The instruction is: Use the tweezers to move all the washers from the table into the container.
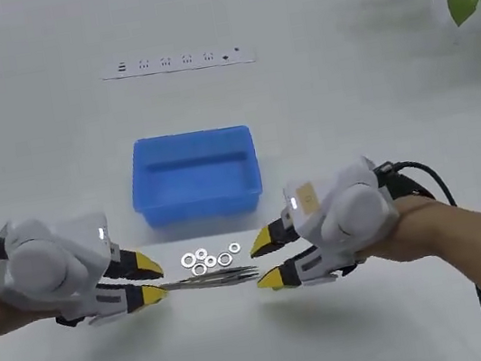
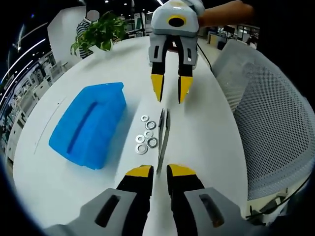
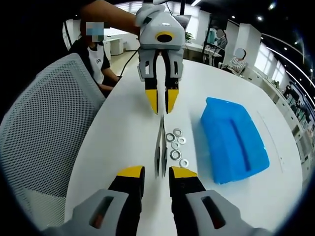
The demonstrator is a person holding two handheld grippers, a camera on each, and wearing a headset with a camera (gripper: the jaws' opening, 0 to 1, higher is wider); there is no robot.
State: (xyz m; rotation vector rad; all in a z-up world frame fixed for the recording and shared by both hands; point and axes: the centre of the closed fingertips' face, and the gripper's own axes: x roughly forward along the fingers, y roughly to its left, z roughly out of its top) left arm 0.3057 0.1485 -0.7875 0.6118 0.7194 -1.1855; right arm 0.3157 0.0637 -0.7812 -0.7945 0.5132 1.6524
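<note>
While the left gripper (image 1: 151, 280) and right gripper (image 1: 267, 259) hang part-open and empty, one should probably close squarely across the tweezers (image 1: 210, 279) between them without nudging the washers (image 1: 209, 259).

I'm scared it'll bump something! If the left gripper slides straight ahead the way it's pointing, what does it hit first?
Probably the tweezers, lying flat on the table just ahead of the left gripper, in line with its open jaws. Height is unclear, so it might pass above them.
</note>
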